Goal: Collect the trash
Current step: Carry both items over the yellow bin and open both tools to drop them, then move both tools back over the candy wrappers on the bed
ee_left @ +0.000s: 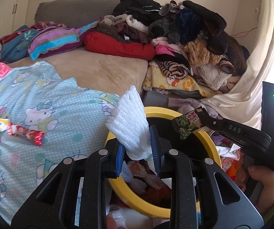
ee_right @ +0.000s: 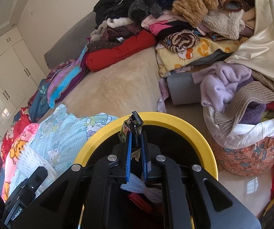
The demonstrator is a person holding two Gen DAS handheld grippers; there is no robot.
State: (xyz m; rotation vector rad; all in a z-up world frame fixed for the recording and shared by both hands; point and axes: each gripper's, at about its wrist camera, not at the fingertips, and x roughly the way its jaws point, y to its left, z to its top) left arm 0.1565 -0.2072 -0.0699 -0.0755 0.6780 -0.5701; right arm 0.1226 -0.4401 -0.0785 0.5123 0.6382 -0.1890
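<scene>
Foam netting (ee_left: 131, 122), white, pinched at its base in the left gripper (ee_left: 138, 157); right gripper (ee_right: 136, 148) clamped nearly shut on a green snack wrapper (ee_right: 124, 131). Both hang over the yellow-rimmed bin (ee_right: 175, 123) directly below. Risk: light foam may catch the rim and tumble onto the bedsheet (ee_left: 47, 95). Candy wrappers (ee_left: 25, 133) farther left remain uncollected.

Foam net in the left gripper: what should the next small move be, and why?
Probably open the left gripper: the foam net it pinches hangs over the bin, where other trash lies. The right gripper, shut on a wrapper, could follow.
</scene>
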